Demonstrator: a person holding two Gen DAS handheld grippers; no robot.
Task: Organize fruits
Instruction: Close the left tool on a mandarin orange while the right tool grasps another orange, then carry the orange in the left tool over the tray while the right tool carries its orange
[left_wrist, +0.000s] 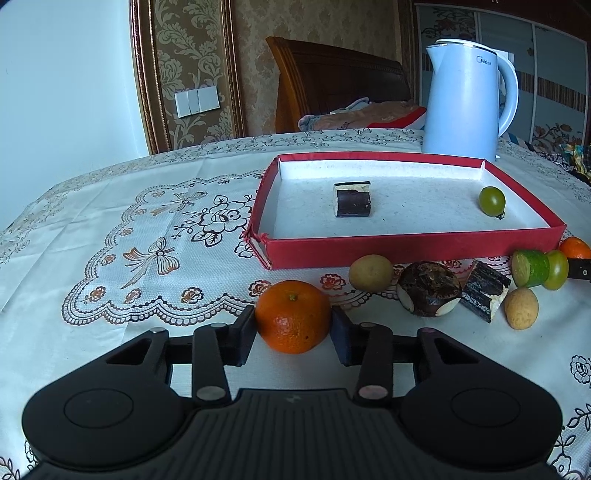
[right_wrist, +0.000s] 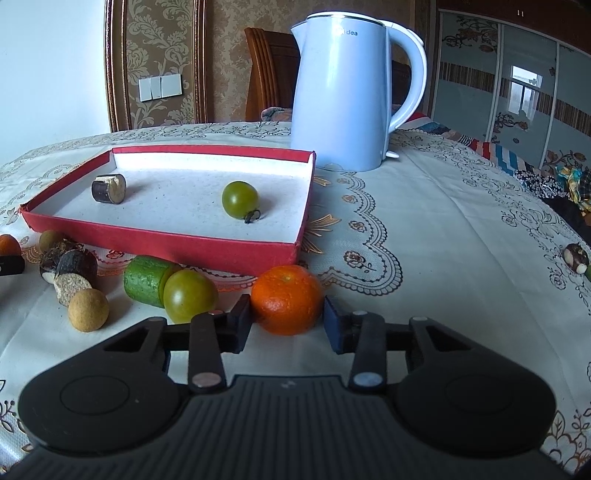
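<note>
- Across the whole near part of the scene lay the embroidered tablecloth (left_wrist: 110, 206), and you had both tools angled down over it, side by side, each facing the far edge.
- At the far right stood the pale blue kettle (left_wrist: 467, 99), just behind the tray and clear of your work.
- In the middle sat the red tray (left_wrist: 406, 247), which I judge to be the place for the fruit; it already held a dark cut piece (left_wrist: 352, 199) toward its left and a green tomato (left_wrist: 492, 200) toward its right.
- Between your two tools, just near of the tray's front wall, lay the unsorted pieces: a cucumber chunk (right_wrist: 146, 280) touching a second green tomato (right_wrist: 190, 295), a water chestnut (left_wrist: 428, 290), and small tan round fruits.
- Your left gripper (left_wrist: 293, 332) had a mandarin (left_wrist: 293, 315) between its fingers, the pads looking pressed to both flanks, the fruit resting on the cloth.
- Your right gripper (right_wrist: 288, 317) straddled a second mandarin (right_wrist: 287, 299); the left pad touched it, while the right pad seemed to sit at its edge, so I could not tell whether that hold was firm.
- Both holds sat low and centred, which should keep round fruit from rolling out on the lift.
</note>
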